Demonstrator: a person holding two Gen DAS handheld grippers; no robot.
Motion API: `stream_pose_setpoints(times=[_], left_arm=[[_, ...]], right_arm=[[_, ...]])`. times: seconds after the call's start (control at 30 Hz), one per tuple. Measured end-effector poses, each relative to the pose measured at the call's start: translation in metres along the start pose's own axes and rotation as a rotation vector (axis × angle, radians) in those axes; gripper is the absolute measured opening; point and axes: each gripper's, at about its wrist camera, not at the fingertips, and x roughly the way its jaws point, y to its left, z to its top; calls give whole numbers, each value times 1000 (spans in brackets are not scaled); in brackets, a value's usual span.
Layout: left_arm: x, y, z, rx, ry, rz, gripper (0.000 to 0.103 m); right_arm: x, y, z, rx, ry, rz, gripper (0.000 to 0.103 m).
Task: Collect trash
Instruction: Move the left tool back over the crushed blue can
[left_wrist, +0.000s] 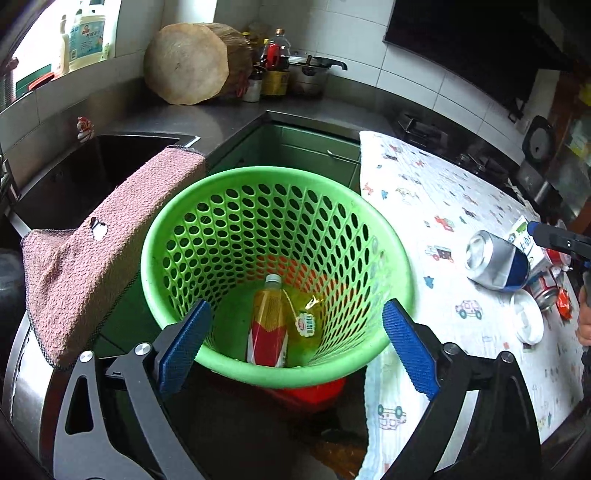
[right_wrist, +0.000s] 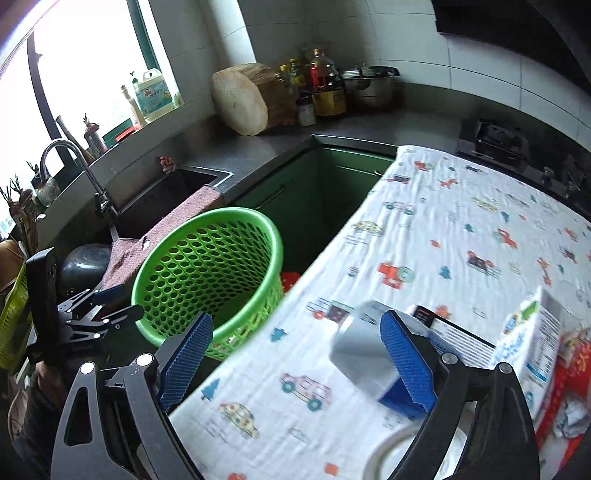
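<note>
The green perforated basket (left_wrist: 273, 236) stands on the floor in the corner between the sink counter and the cloth-covered table (right_wrist: 461, 229), its rim just beside the table's hanging cloth edge. At its bottom lies a drink bottle (left_wrist: 269, 325) with a white cap and a yellow and red label, beside a clear yellowish wrapper (left_wrist: 304, 325) carrying a small round sticker – the print on both is too small to read. Above the basket's mouth there is open room all round.

The left gripper (left_wrist: 295, 347) hovers over the near rim of the basket, jaws wide apart with nothing between them; the bottle shows far below in the gap.

On the far side of the basket from the table, a pink towel (left_wrist: 92, 258) with a small hole drapes over the sink's edge, close to the rim.

On the table side, well clear of the basket, a dented silver and blue can (right_wrist: 369, 354) lies on its side on the car-printed cloth. Beyond it, towards the table's outer edge, stand a white carton (right_wrist: 532, 339) with blue lettering I cannot read, a white lid (left_wrist: 528, 321) and red wrappers (right_wrist: 576, 362).

The right gripper (right_wrist: 297, 362) hangs over the table's edge nearest the basket, jaws spread wide and empty – its right finger overlaps the can in the right wrist view, but whether it touches cannot be told.

On the sill far behind the basket a detergent jug (right_wrist: 153, 96) bears a blue label, unreadable.
</note>
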Motion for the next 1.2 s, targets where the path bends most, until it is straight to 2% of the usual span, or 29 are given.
stream_pose_setpoints(times=[0.23, 0.6, 0.7, 1.0, 1.2], left_arm=[[-8, -33, -2, 49, -14, -38, 94], [-8, -53, -8, 87, 5, -55, 95], [-5, -52, -10, 86, 12, -49, 95], [7, -52, -14, 77, 41, -55, 95], [12, -57, -16, 73, 55, -71, 95]], right_arm=[[-31, -38, -49, 23, 45, -14, 90], [-29, -62, -111, 61, 89, 19, 92], [-29, -63, -119, 68, 92, 26, 92], [-30, -61, -137, -3, 91, -73, 95], [-17, -66, -139, -8, 125, -82, 95]])
